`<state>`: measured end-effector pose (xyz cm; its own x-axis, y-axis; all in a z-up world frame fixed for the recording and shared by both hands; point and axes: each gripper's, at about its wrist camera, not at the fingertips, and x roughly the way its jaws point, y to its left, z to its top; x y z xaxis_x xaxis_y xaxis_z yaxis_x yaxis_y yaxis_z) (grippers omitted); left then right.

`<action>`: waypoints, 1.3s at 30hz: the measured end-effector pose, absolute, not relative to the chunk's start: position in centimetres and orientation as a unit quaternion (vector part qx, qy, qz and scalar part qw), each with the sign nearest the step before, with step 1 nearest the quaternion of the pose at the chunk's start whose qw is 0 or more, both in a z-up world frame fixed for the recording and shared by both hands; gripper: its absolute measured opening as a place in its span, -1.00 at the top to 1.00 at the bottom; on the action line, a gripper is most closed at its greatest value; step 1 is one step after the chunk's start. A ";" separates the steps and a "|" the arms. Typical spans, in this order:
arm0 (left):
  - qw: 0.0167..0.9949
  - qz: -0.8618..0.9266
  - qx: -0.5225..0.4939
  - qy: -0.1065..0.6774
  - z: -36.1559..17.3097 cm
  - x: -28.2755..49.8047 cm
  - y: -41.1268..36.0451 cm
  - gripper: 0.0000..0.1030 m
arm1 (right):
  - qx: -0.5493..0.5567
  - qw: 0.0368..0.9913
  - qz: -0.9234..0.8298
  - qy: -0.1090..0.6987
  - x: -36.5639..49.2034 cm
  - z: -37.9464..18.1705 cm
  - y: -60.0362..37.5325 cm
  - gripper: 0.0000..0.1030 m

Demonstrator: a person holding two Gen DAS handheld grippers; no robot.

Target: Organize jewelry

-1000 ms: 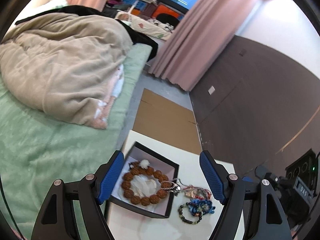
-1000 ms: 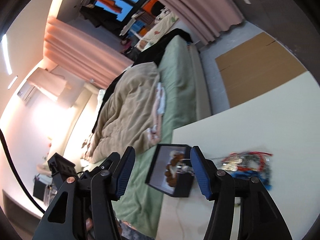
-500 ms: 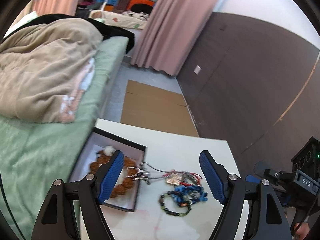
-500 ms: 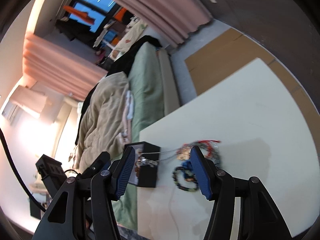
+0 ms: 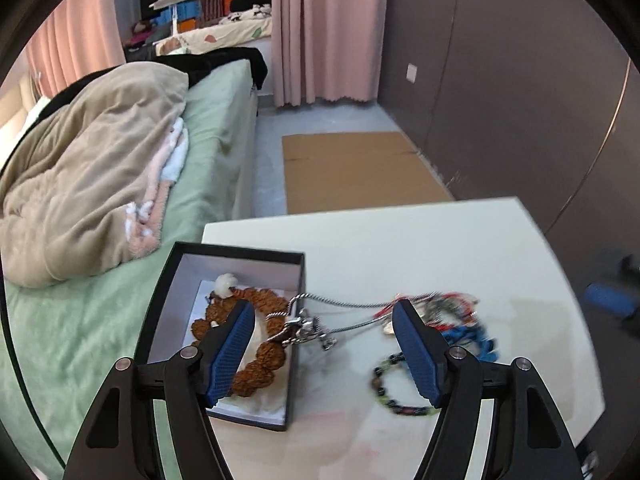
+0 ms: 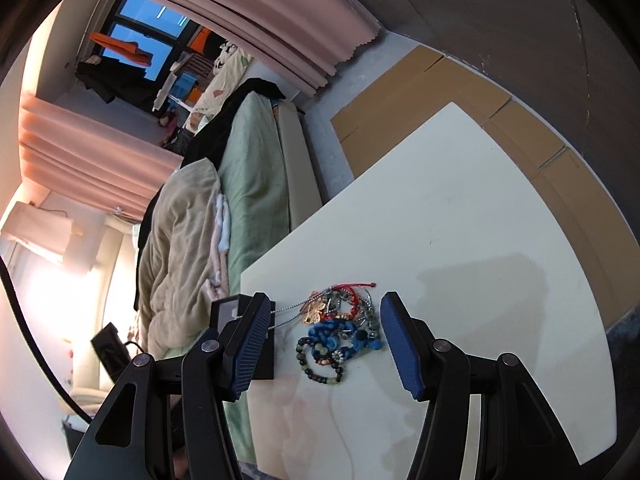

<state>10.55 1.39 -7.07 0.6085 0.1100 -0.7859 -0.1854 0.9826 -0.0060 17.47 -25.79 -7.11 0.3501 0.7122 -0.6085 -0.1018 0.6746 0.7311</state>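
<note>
— Where does the jewelry sit?

— I see a tangled pile of bracelets [image 6: 340, 330] near the table's [image 6: 460, 220] left edge, with a silver chain [image 5: 344, 305] trailing from it over the rim of the black box [image 5: 236, 256] at that edge. A brown bead bracelet [image 5: 256, 344] lies inside the box.

— And your tools?

— My left hand-held gripper [image 5: 324, 354] hovers wide open and empty above the chain's clasp; my right hand-held gripper [image 6: 322, 346], equally spread and empty, frames the pile.

— How will it handle?

— Light, limp, snag-prone, I'd judge. I'd pinch the chain's chunky clasp, not the thin links.
</note>
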 end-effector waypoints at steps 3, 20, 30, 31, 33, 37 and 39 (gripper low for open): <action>0.887 0.097 -0.021 0.450 -8.1 10.9 1.5 -0.40 | 0.301 0.762 0.266 0.507 17.6 -7.3 -25.8 -0.13; 0.839 0.189 0.114 0.498 -12.4 13.2 0.5 -0.27 | 0.311 0.754 0.260 0.516 17.8 -7.8 -25.9 -0.13; 0.880 0.145 -0.039 0.451 -8.0 10.8 3.4 0.41 | 0.308 0.753 0.261 0.519 17.7 -7.8 -25.7 -0.13; 0.882 0.143 -0.050 0.446 -7.7 10.6 3.8 0.42 | 0.307 0.754 0.261 0.519 17.7 -7.7 -25.7 -0.13; 0.885 0.138 -0.074 0.439 -7.3 10.3 4.4 0.42 | 0.305 0.754 0.261 0.519 17.5 -7.7 -25.6 -0.13; 0.888 0.121 -0.117 0.428 -6.6 9.9 5.7 0.42 | 0.302 0.756 0.261 0.520 17.4 -7.6 -25.4 -0.13; 0.888 0.106 -0.140 0.425 -6.5 9.7 6.1 0.42 | 0.300 0.756 0.261 0.520 17.4 -7.7 -25.4 -0.13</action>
